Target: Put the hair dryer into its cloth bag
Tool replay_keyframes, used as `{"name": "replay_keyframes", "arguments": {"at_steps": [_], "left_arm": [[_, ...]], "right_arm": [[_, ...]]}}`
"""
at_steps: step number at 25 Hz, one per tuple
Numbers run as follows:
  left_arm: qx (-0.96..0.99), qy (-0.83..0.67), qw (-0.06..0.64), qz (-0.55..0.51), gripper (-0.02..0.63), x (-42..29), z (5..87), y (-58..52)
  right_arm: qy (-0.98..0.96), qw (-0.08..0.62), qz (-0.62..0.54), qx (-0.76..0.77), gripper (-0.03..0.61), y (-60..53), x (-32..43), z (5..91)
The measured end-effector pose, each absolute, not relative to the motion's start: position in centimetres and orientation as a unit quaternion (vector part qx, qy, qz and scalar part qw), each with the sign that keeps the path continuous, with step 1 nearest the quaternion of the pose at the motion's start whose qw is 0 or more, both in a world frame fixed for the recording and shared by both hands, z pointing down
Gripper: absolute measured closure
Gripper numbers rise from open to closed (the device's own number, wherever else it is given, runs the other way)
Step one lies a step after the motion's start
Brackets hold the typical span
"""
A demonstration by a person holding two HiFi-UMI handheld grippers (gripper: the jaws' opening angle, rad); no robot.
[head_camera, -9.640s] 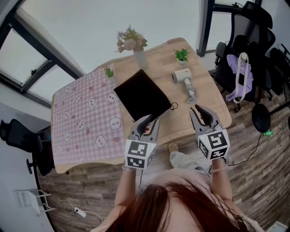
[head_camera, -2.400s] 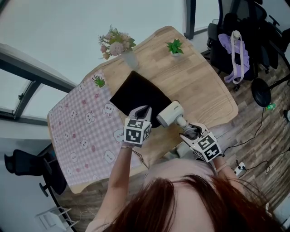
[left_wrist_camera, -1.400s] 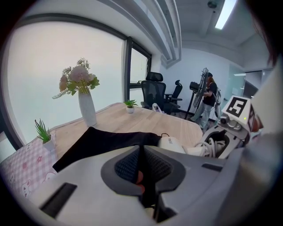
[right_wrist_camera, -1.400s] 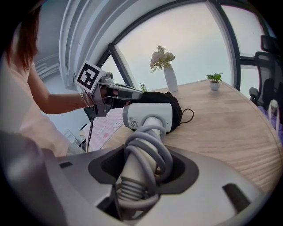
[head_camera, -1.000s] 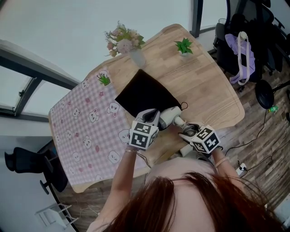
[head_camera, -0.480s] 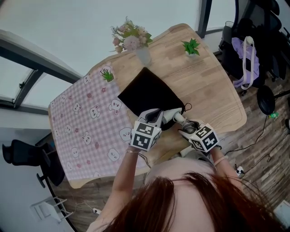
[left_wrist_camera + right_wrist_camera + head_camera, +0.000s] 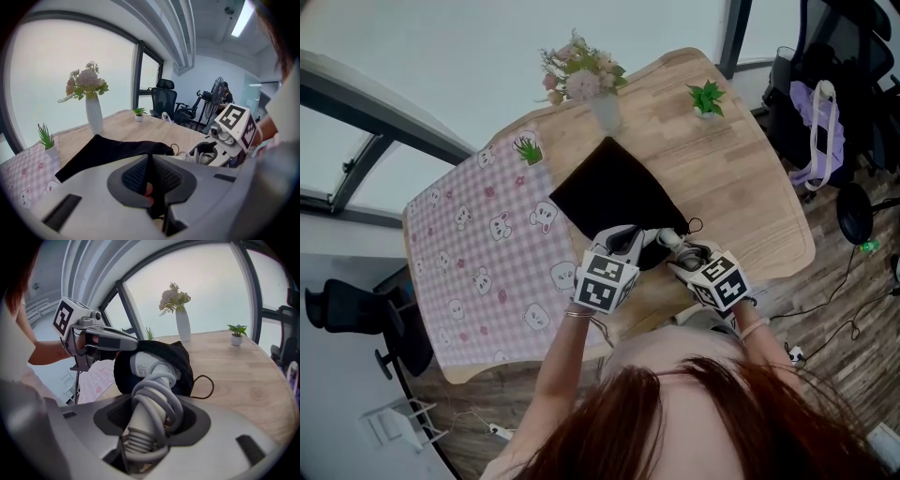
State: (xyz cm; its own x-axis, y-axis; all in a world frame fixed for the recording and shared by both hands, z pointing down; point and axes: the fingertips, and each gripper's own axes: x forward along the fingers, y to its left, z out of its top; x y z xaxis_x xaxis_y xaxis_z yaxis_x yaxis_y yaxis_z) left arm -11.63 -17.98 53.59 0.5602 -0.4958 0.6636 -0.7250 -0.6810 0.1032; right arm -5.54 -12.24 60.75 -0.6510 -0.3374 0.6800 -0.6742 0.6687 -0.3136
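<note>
Head view shows the table (image 7: 750, 187), the black cloth bag (image 7: 609, 192) lying near its front edge. Only the right gripper view shows the hair dryer (image 7: 149, 367), head inside the bag's mouth, my right gripper (image 7: 150, 425) clamped on its cord-wrapped handle, my left gripper (image 7: 131, 344) pinched shut on the rim.

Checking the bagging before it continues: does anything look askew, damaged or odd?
Nothing stands out. The hair dryer sits head-first in the black cloth bag, cord coiled round its handle in the right gripper; the left gripper pinches the bag's rim.
</note>
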Motion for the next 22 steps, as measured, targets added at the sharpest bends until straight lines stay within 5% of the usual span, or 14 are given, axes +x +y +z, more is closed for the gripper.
{"name": "replay_keyframes", "arguments": {"at_steps": [22], "left_arm": [[0.864, -0.364, 0.193, 0.29, 0.583, -11.4, 52.6, -18.3]], "right_arm": [[-0.858, 0.297, 0.275, 0.315, 0.347, -15.7, -8.5, 61.5]]}}
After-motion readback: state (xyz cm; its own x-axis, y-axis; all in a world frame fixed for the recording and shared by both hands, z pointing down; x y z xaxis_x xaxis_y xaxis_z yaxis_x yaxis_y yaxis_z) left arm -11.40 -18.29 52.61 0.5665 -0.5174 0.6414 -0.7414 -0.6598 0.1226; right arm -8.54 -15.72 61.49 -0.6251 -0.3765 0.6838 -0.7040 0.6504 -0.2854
